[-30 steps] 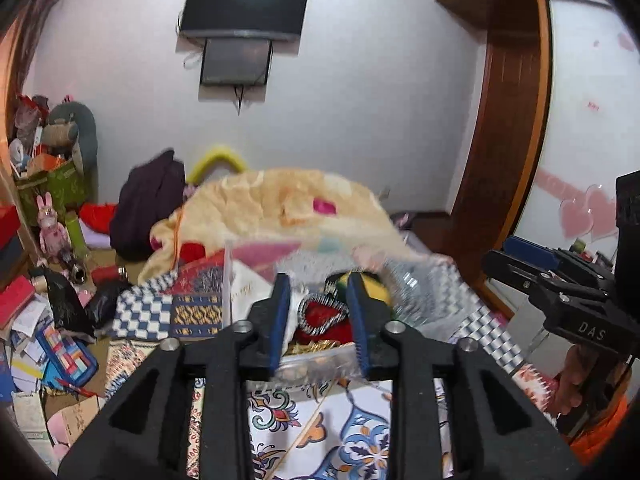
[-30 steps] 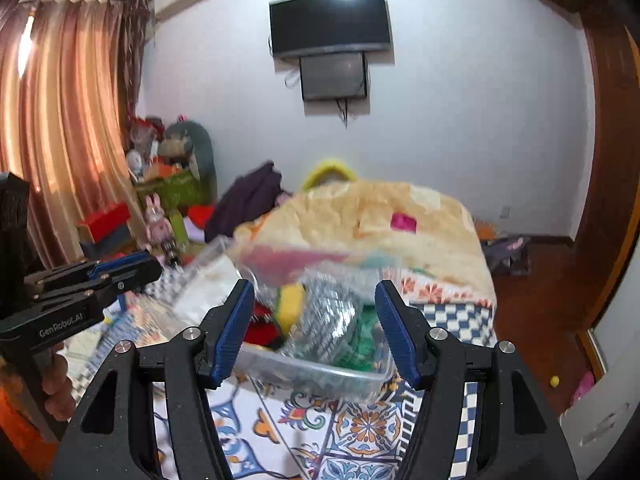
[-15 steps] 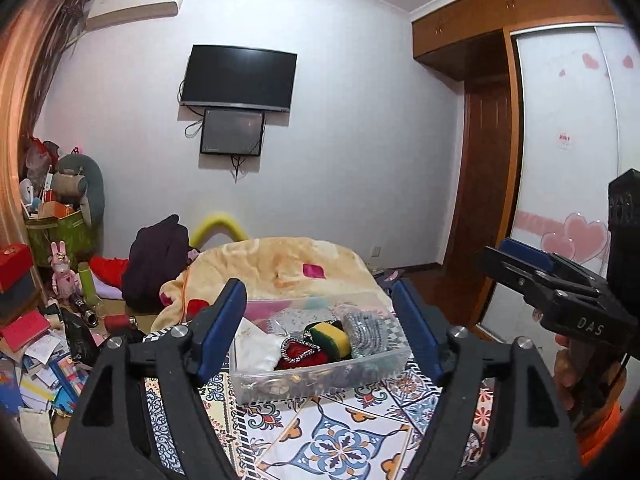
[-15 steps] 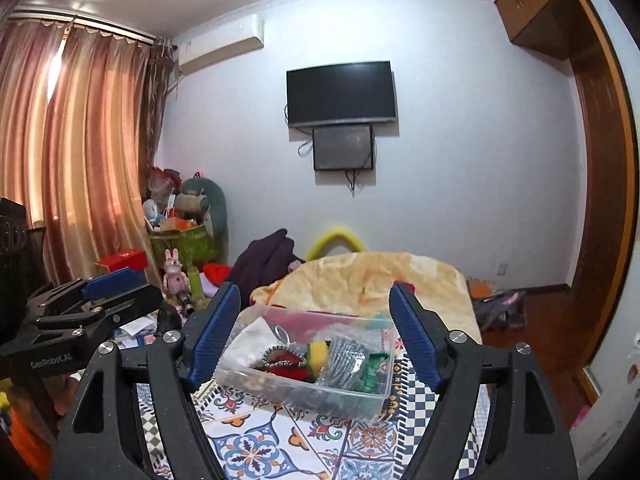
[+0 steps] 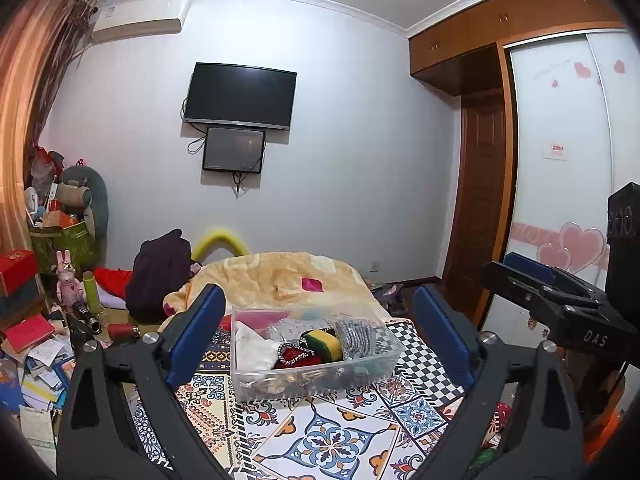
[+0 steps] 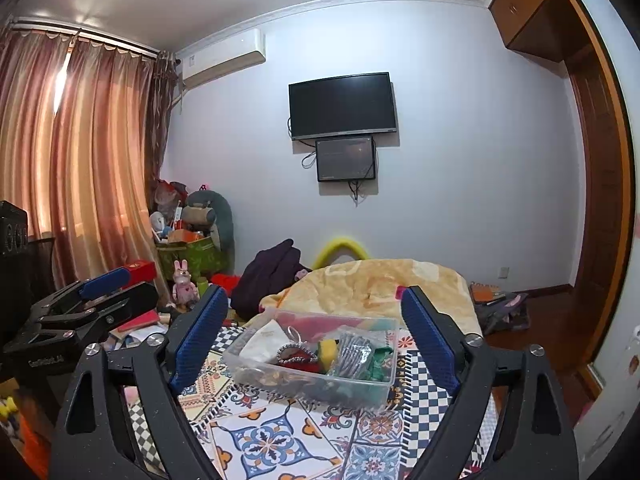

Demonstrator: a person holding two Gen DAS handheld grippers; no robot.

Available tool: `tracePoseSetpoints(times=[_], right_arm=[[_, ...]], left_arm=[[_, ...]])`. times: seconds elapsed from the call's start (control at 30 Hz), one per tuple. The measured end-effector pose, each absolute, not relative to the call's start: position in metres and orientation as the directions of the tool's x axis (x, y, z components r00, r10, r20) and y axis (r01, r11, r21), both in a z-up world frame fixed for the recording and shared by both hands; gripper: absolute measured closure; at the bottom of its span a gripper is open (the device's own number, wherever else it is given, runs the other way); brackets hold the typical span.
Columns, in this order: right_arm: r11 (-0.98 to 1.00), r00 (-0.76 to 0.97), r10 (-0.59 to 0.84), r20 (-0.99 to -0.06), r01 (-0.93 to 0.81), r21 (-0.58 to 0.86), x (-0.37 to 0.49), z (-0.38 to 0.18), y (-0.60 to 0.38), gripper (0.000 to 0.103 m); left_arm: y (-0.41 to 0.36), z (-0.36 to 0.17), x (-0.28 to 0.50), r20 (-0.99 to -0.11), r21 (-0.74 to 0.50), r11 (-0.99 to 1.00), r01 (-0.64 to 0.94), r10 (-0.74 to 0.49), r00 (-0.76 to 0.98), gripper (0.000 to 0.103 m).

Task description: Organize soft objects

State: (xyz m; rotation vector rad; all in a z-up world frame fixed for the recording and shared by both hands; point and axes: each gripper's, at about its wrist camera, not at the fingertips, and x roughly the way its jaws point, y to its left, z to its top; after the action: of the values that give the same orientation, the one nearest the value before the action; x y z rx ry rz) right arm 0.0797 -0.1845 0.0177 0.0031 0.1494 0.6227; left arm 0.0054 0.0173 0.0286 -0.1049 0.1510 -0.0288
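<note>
Far left, books and papers (image 5: 36,360) litter the floor beside a green bin of toys (image 5: 64,236) and a pink rabbit figure (image 5: 66,276); curtains (image 6: 72,168) hang behind. A dark bag (image 5: 160,276) and a yellow blanket (image 5: 288,276) lie beyond the patterned surface (image 5: 332,436).

On that surface, centre, sits the clear plastic bin (image 5: 312,384), holding a white cloth (image 5: 254,346), a red heart-shaped piece (image 5: 296,354), a yellow-green sponge (image 5: 322,342) and silver mesh (image 5: 358,338). Items under these are hard to make out, possibly trinkets.

The left gripper (image 5: 318,338) stands short of the bin, fingers wide and still opening, nothing clamped. The right gripper (image 6: 314,338) is likewise: fingers wide, opening, clear of the bin. Each gripper's body cuts off the near surface.

Right, a wooden door (image 5: 480,216) and wardrobe (image 5: 560,160); the frame edge crops both.
</note>
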Motion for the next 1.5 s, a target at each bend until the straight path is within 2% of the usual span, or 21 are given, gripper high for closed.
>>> tracePoseSetpoints(times=[0.07, 0.23, 1.5], right_arm=[[0.814, 0.804, 0.58, -0.132, -0.58, 0.044, 0.076, 0.016, -0.186, 0.006], [0.819, 0.811, 0.572, -0.121, -0.572, 0.038, 0.073, 0.014, -0.185, 0.001], [0.816, 0.805, 0.577, -0.137, -0.574, 0.064, 0.076, 0.011, -0.195, 0.0]], left_arm=[[0.015, 0.028, 0.004, -0.146, -0.106, 0.994, 0.021, -0.036, 0.989, 0.003], [0.011, 0.026, 0.006, -0.156, -0.099, 0.995, 0.016, -0.031, 0.987, 0.002], [0.015, 0.021, 0.01, -0.177, -0.112, 0.994, 0.005, -0.025, 0.984, 0.0]])
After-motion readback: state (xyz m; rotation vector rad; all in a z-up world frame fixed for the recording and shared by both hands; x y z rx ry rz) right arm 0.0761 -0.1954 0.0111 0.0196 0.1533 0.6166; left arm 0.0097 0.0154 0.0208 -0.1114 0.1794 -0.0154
